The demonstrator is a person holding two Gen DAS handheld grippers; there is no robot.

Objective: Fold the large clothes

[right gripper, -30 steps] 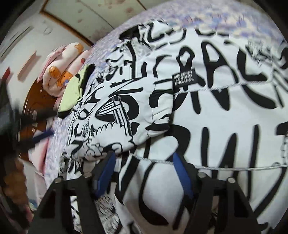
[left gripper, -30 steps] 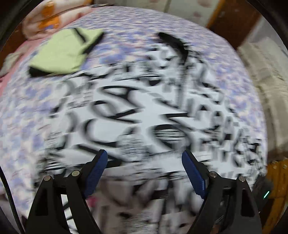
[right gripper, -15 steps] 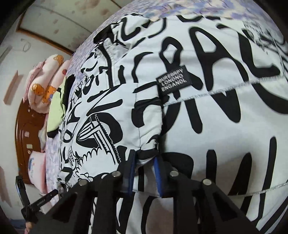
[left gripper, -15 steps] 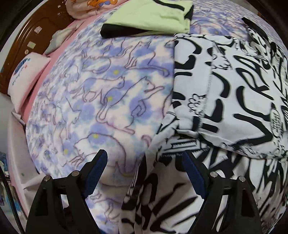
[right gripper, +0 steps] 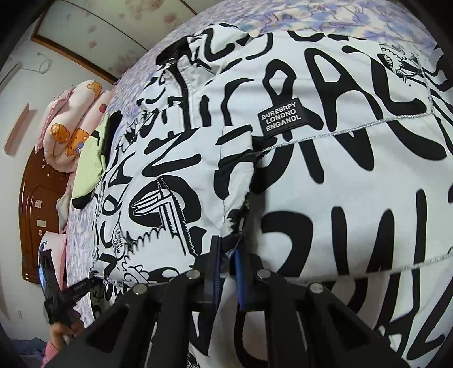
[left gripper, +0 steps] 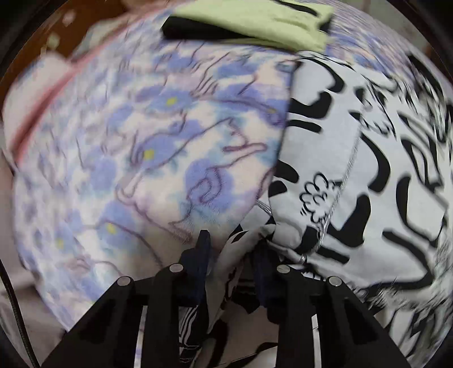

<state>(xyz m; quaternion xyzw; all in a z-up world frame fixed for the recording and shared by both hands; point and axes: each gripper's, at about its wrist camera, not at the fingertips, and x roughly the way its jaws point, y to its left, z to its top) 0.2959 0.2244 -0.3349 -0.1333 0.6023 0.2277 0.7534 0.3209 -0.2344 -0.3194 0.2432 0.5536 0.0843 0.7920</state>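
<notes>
- A black-and-white printed jacket is spread over a bed, filling most of the right wrist view.
- One sleeve is already laid in over the body, its cuff lying near the black label; that part of the fold is judged done.
- The cuff end of this sleeve is pinched by the right gripper, whose jaws are pressed nearly together on the cloth.
- A bunched edge of the jacket at its near corner is nipped by the left gripper, jaws drawn close on the fabric.
- Whether the other sleeve is folded cannot be told; the body is not yet doubled over, so most of the folding is judged to remain.
- The bed is covered by a fleecy blanket printed with lilac cats, which is soft and likely to give under pressure.
- A green folded garment is seen beyond the jacket, just beside its far edge.
- Pink bedding, a brown wooden headboard and pale walls are seen at the far end.
</notes>
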